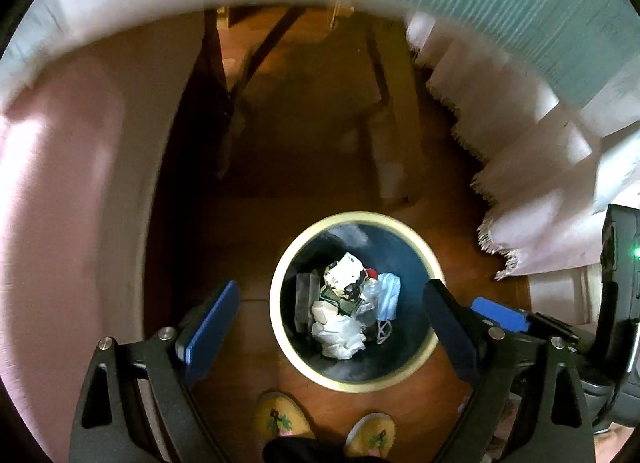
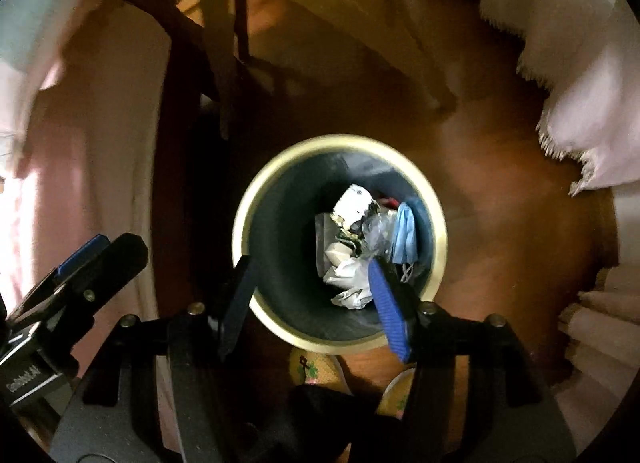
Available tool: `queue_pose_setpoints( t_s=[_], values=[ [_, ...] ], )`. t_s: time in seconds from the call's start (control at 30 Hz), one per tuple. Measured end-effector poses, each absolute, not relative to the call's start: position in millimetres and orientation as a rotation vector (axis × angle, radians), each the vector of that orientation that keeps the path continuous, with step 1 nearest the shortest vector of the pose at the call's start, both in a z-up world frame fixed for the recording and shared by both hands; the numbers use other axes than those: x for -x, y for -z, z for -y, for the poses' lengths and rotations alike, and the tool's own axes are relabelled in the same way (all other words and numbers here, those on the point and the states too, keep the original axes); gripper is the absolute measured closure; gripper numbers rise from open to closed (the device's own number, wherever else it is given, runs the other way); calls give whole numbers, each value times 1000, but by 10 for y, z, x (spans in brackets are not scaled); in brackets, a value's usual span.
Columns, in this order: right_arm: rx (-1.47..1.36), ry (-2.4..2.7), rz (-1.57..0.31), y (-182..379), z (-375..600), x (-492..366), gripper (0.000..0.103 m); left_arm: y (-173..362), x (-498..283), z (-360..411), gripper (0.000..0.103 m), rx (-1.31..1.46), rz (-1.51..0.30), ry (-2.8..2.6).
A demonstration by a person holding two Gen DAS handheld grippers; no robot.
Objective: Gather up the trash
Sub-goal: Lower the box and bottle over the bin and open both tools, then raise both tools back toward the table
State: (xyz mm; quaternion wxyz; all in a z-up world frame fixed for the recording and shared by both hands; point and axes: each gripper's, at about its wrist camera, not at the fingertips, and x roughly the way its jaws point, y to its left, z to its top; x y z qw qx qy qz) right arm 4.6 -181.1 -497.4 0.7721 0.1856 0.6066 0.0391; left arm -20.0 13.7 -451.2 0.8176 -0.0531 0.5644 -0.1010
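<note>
A round trash bin with a cream rim [image 1: 360, 217] [image 2: 340, 141] stands on the wooden floor right below both grippers. Inside lie a white paper scrap [image 1: 344, 273] [image 2: 352, 203], a blue face mask [image 1: 390, 295] [image 2: 404, 233], crumpled white tissue [image 1: 340, 337] [image 2: 348, 279] and other wrappers. My left gripper [image 1: 332, 327] is open wide over the bin, nothing between its blue pads [image 1: 212, 327]. My right gripper [image 2: 314, 307] is open above the bin's near side, its pads [image 2: 390, 311] bare. Each gripper shows at the edge of the other's view.
A pink cloth [image 1: 60, 223] hangs at the left and a white fringed cloth [image 1: 540, 223] at the right. Wooden furniture legs [image 1: 384, 83] stand beyond the bin. The person's feet in yellow slippers [image 1: 284, 419] [image 2: 316, 371] are just in front of the bin.
</note>
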Motion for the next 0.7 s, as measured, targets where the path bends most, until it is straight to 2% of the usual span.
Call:
queue_pose_setpoints(
  t_s=[0.17, 0.33, 0.47, 0.7],
  values=[
    [-369, -123, -1286, 4144, 1793, 37, 48, 3535, 365, -129, 9, 105, -1170, 214],
    [-318, -189, -1232, 2959, 1824, 171, 48, 2306, 542, -116, 9, 84, -1111, 211],
    [-287, -234, -1179, 1979, 1828, 256, 48, 1525, 652, -98, 9, 53, -1085, 188],
    [-266, -292, -1051, 734, 2019, 313, 48, 295, 740, -79, 9, 48, -1002, 156]
  ],
)
